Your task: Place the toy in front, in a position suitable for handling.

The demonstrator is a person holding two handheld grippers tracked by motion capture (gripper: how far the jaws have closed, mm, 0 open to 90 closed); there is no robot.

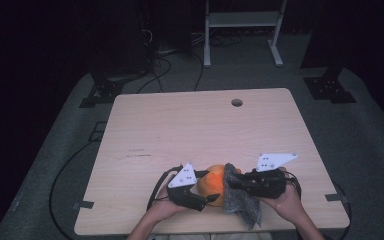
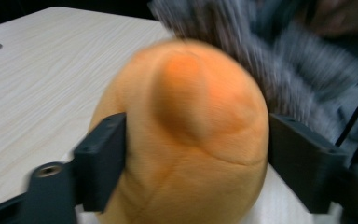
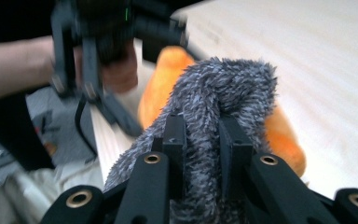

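High view shows the left gripper point(image 1: 211, 198) clasping the orange plush toy point(image 1: 213, 184) at the table's point(image 1: 180, 125) near edge while the right gripper point(image 1: 232, 181) pinches a grey fuzzy cloth point(image 1: 245, 206); both look soft, light, squashable, best gripped mid-body.

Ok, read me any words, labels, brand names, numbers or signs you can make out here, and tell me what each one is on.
No text can be read.
Table: a faint dark mark near its left middle, too small to tell whether it is writing.
Orange object, grey fuzzy cloth, left gripper and right gripper: no lettering seen.
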